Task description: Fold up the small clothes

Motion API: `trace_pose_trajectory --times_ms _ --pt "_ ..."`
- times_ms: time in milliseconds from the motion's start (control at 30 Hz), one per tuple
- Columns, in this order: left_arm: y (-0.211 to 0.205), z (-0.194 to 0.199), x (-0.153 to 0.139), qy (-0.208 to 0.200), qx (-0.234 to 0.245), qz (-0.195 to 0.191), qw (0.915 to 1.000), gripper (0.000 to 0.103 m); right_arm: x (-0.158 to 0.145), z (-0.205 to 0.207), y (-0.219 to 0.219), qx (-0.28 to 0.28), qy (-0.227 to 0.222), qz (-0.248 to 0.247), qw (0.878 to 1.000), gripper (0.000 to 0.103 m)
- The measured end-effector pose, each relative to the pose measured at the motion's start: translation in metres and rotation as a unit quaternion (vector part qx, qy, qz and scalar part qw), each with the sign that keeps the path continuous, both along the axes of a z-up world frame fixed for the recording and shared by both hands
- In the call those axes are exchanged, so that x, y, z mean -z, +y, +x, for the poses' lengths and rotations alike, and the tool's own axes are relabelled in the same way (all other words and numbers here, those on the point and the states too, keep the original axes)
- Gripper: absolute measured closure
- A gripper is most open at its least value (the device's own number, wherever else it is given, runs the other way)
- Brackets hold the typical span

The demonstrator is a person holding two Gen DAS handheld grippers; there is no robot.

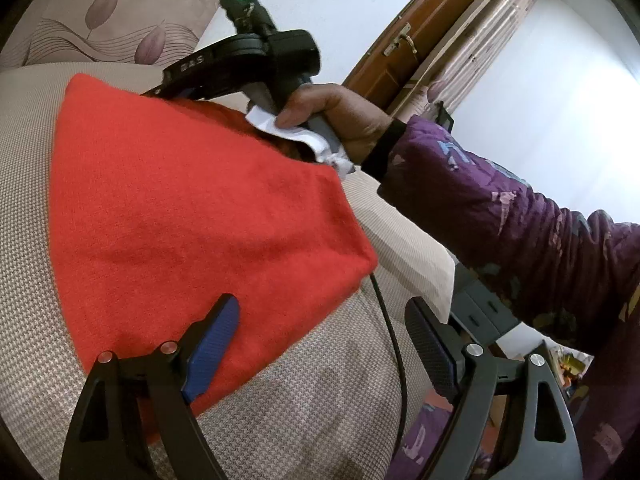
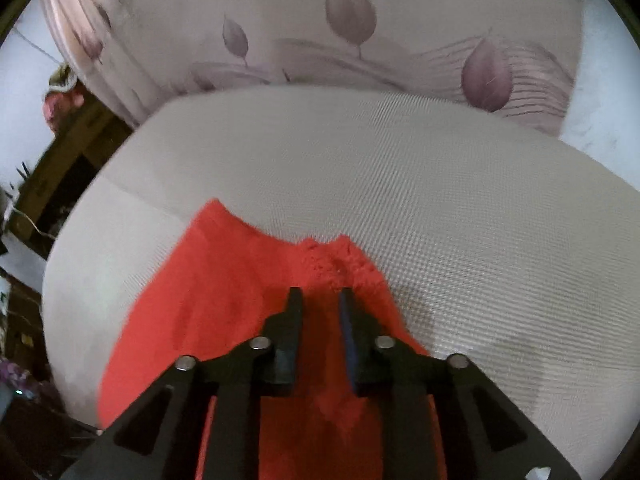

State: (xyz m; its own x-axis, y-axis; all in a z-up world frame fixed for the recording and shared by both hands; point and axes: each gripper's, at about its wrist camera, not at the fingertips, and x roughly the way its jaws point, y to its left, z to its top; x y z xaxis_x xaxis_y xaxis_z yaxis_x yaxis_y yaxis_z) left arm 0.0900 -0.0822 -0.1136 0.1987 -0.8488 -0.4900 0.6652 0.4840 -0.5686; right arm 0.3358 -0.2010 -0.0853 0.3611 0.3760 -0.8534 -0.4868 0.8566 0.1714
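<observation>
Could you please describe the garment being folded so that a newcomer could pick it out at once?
Find the beige woven cushion in front of the leaf-patterned backrest. On it lies the red cloth, fuzzy and plain, with the right gripper over its bunched far edge and the left gripper wide open at its near edge. It is the only bright red thing there.

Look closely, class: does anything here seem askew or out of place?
Yes. The red garment lies slantwise on the beige cushion, and its far edge is bunched just ahead of the right gripper. The left gripper is open.
</observation>
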Motion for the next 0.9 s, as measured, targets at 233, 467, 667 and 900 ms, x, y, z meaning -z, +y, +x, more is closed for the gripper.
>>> trace_pose_trajectory --times_ms 233,467,667,900 --pt "-0.001 -0.001 0.001 0.000 0.002 -0.004 1.0000 0.017 0.003 -0.012 0.014 -0.014 -0.046 -0.055 0.997 0.103" --pt "-0.002 -0.001 0.001 0.000 0.003 -0.005 1.0000 0.016 -0.006 -0.011 -0.008 0.030 -0.069 -0.040 0.996 0.103" --pt "0.000 0.001 0.002 -0.001 0.005 -0.007 1.0000 0.015 -0.014 -0.002 -0.011 0.013 -0.035 0.024 0.999 0.081" --pt "0.000 0.000 0.002 -0.001 0.006 -0.009 0.9999 0.014 0.002 -0.003 0.006 -0.019 -0.016 0.005 1.000 0.071"
